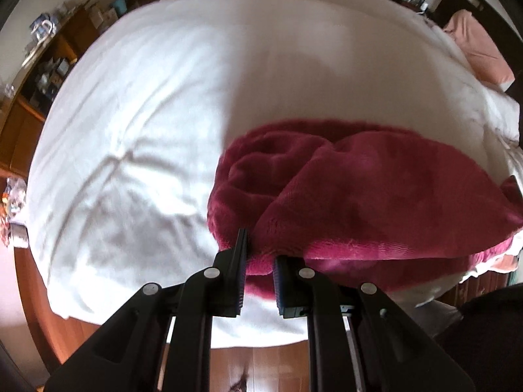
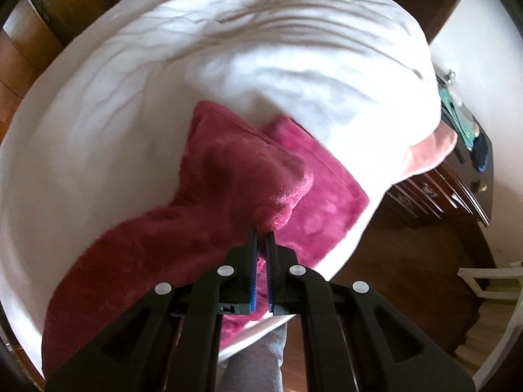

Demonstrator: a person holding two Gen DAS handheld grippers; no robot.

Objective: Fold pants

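The pants are dark red fleece and lie bunched on the white bed near its front edge. My left gripper is shut on the near edge of the pants; fabric fills the gap between its fingers and covers the right fingertip. In the right wrist view the pants stretch from lower left toward the middle, one part folded over another. My right gripper is shut on a lifted fold of the pants, its blue pads nearly together with fabric between them.
A pink pillow lies at the bed's far right. Wooden shelves with clutter stand left of the bed. A dark dresser stands beside the bed, with wooden floor below. The person's grey trouser leg is at the bed edge.
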